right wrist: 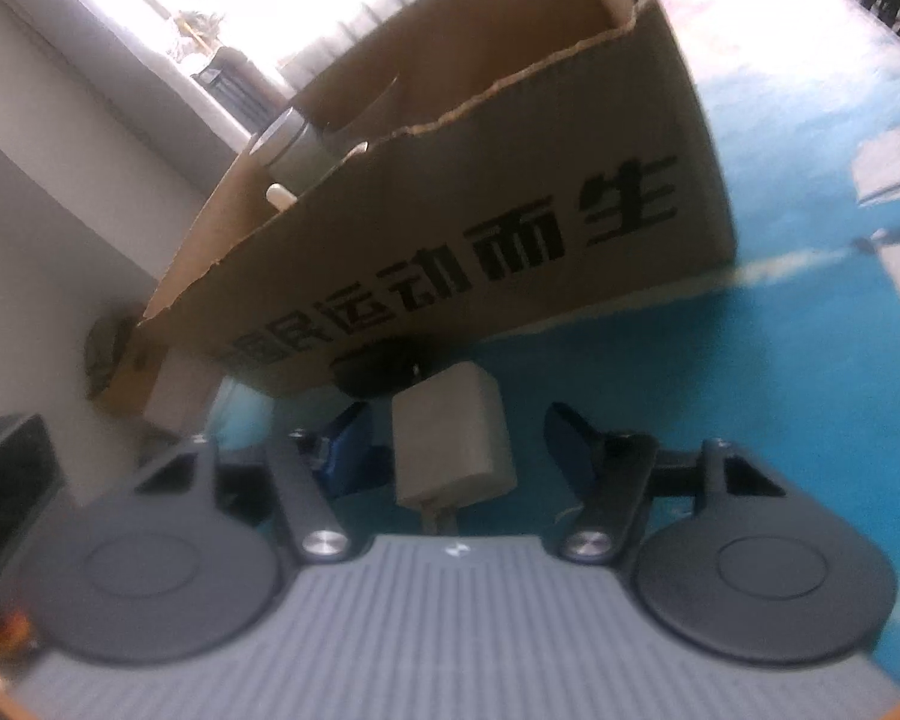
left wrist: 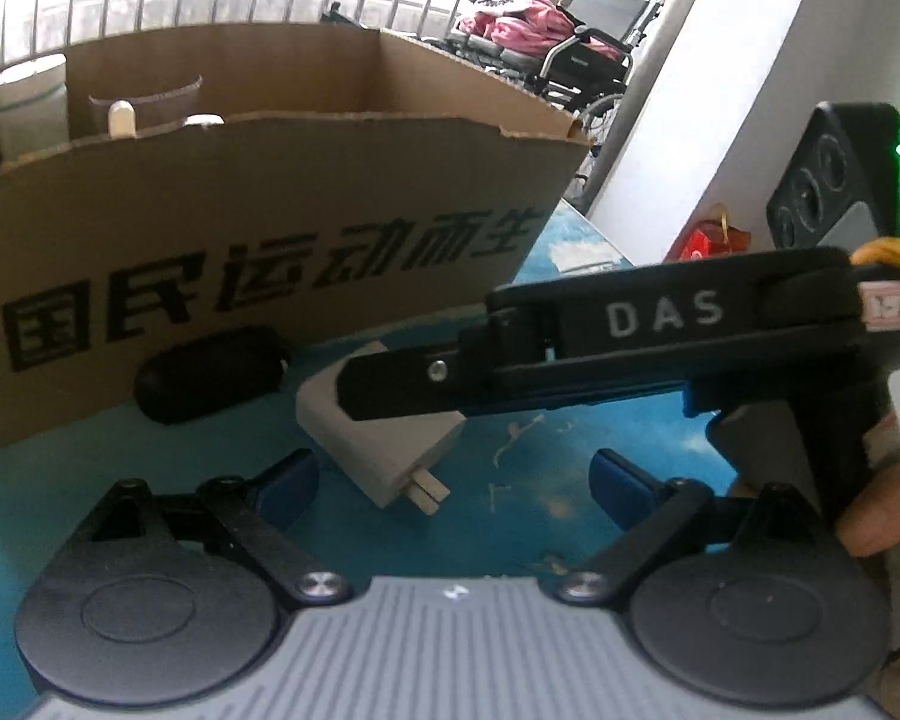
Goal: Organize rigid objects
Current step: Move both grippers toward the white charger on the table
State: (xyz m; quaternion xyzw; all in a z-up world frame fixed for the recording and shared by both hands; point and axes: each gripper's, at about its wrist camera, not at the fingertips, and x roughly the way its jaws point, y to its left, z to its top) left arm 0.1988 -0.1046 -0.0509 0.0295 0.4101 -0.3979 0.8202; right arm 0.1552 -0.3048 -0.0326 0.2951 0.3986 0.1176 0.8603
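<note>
Both grippers were spread; the right gripper (right wrist: 450, 450) bracketed the stiff, light charger (right wrist: 450, 444) (smooth sides) without pressing; the left gripper (left wrist: 456, 480) held nothing.

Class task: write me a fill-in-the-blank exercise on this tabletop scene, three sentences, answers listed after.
1. The white charger lies between the fingers of the ____ gripper.
2. The black oval object lies right against the front wall of the ____ box.
3. The table surface is ____ in colour.

Missing words: right; cardboard; blue
</note>
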